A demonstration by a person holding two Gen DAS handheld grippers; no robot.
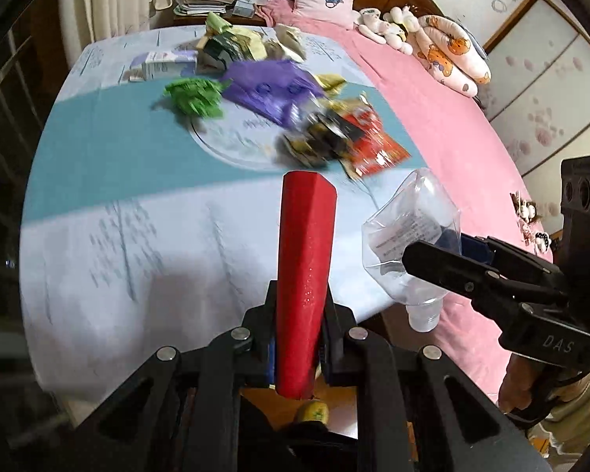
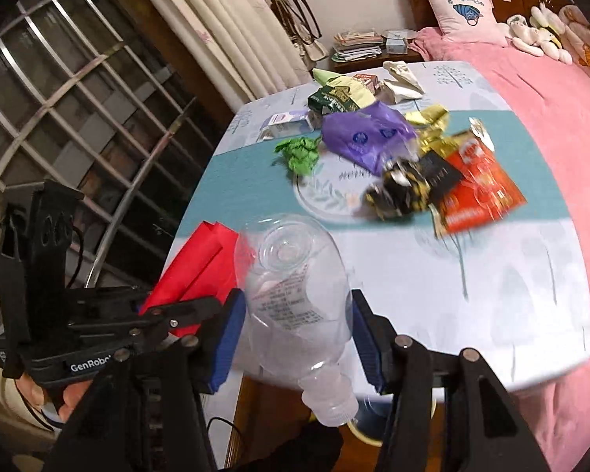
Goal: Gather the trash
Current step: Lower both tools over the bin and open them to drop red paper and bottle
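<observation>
Above the near edge of the table, the left gripper pinches a red packet and the right gripper clamps a clear bottle. Keep both grips firm while carrying them off; the other wrappers lie mid-table.

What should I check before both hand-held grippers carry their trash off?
1. Left hand-held gripper shut on red folded packet: ok.
2. Right hand-held gripper clamped on clear plastic bottle: ok.
3. Bottle cap on: cannot tell.
4. Both items lifted off the table: ok.
5. Trash bin in view: not ok.
6. Table cleared: not ok, purple bag and green wrapper remain.
</observation>
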